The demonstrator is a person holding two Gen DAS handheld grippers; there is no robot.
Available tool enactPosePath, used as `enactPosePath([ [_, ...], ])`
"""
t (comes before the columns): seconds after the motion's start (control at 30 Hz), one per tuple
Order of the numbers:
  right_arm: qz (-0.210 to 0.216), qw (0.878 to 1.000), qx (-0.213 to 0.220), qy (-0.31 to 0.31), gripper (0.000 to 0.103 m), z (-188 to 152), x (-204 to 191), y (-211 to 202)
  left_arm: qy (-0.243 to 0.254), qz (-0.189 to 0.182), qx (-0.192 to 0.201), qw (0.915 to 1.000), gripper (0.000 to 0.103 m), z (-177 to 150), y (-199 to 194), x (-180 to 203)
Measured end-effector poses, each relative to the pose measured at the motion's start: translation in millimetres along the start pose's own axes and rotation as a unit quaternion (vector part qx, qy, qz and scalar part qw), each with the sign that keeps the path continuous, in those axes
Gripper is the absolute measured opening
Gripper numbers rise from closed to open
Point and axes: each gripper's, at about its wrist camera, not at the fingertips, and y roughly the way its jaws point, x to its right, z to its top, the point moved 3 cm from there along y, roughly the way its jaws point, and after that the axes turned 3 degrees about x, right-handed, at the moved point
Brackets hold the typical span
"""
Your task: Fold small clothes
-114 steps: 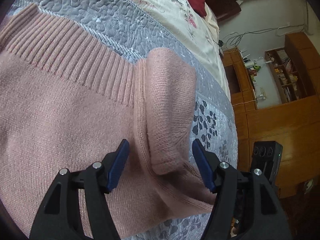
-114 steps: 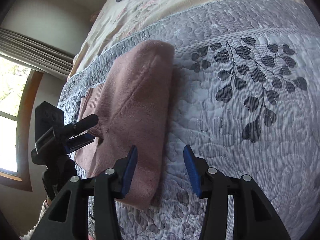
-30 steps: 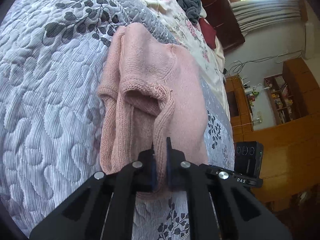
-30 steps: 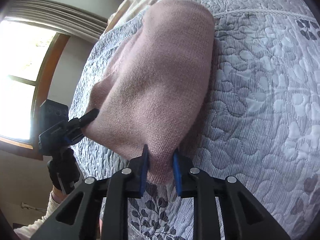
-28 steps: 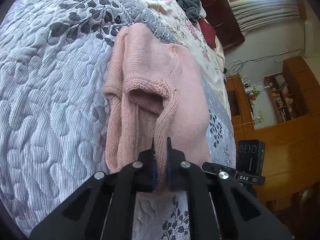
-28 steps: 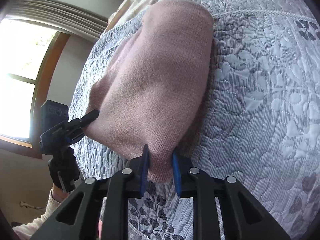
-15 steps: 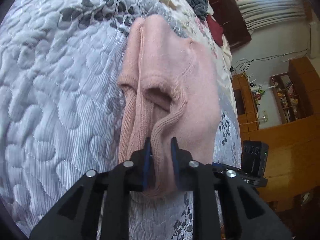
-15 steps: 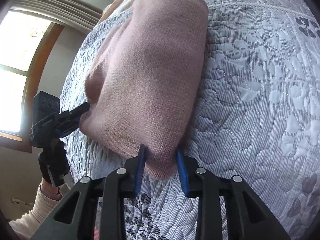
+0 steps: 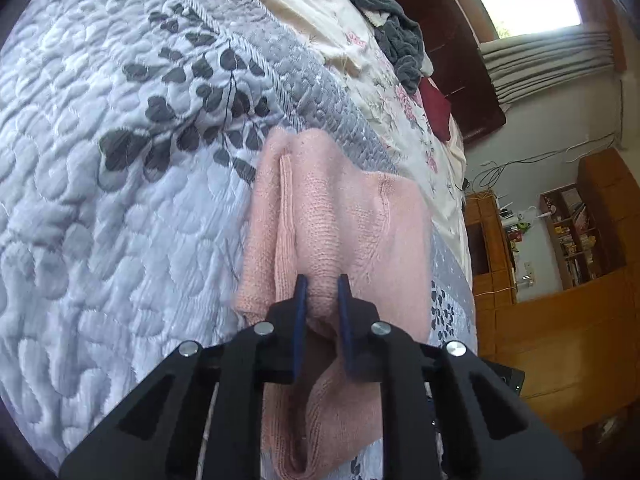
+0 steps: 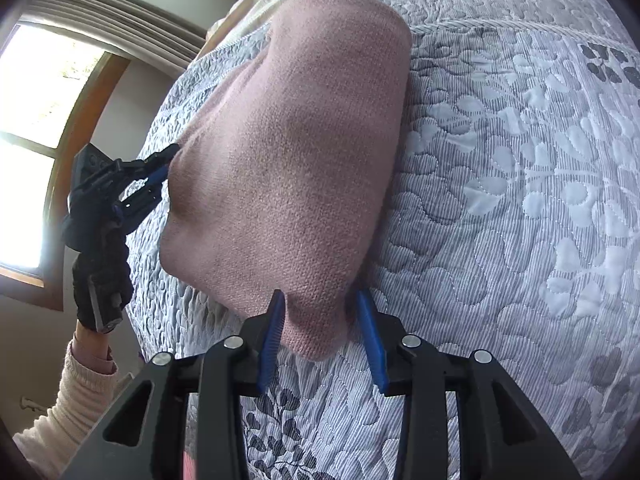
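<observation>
Your left tongs (image 9: 321, 294) stood a little apart, blue pads either side of a raised fold of the pink sweater (image 9: 336, 224); the knit filled the narrow gap, though whether the pads still pinched it cannot be told. Your right tongs (image 10: 322, 320) were wider apart, the near corner of the sweater (image 10: 288, 160) lying loose between the pads with a clear gap on the right side. The sweater lay folded into a compact bundle on the bed's grey quilt (image 9: 100, 200), near the bed's near edge, its far end reaching toward the floral sheet (image 9: 404, 100). In the right wrist view your left tongs (image 10: 154, 184) sat at the bundle's left side, held by a gloved hand (image 10: 102, 284) with a cream sleeve (image 10: 68, 408) below it. A heap of dark clothes (image 9: 396, 40) lay at the bed's far end.
</observation>
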Motion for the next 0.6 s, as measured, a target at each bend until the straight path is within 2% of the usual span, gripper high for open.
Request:
enactPosePath([
  [0.07,-0.001,1.0,-0.001,-0.001,0.039,0,-1,2,-0.003,0.016,-0.016,0.9997,0.013,1,3,-8],
  [0.13,-0.006,1.0,-0.001,-0.003,0.039,1,-1,2,0.001,0.037,-0.048,0.9982,0.013,-6,15,-19],
  [0.23,-0.005,1.0,0.001,-0.003,0.039,3,-5,4,0.002,0.029,-0.048,0.9984,0.019,-9,14,-21],
  [0.27,-0.004,1.0,0.002,-0.004,0.039,5,-7,3,0.0,0.024,-0.044,0.9987,0.023,-8,9,-20],
  [0.33,-0.002,1.0,0.007,-0.009,0.039,11,-10,-2,0.005,0.024,-0.036,0.9991,0.048,-6,0,-15],
  [0.43,0.009,1.0,0.026,-0.008,0.052,22,-13,-12,0.032,0.037,-0.03,0.9984,0.069,-1,-9,-4],
  [0.6,0.041,0.998,0.053,0.015,0.07,49,-12,-20,0.031,0.03,-0.061,0.9972,0.079,9,7,0],
])
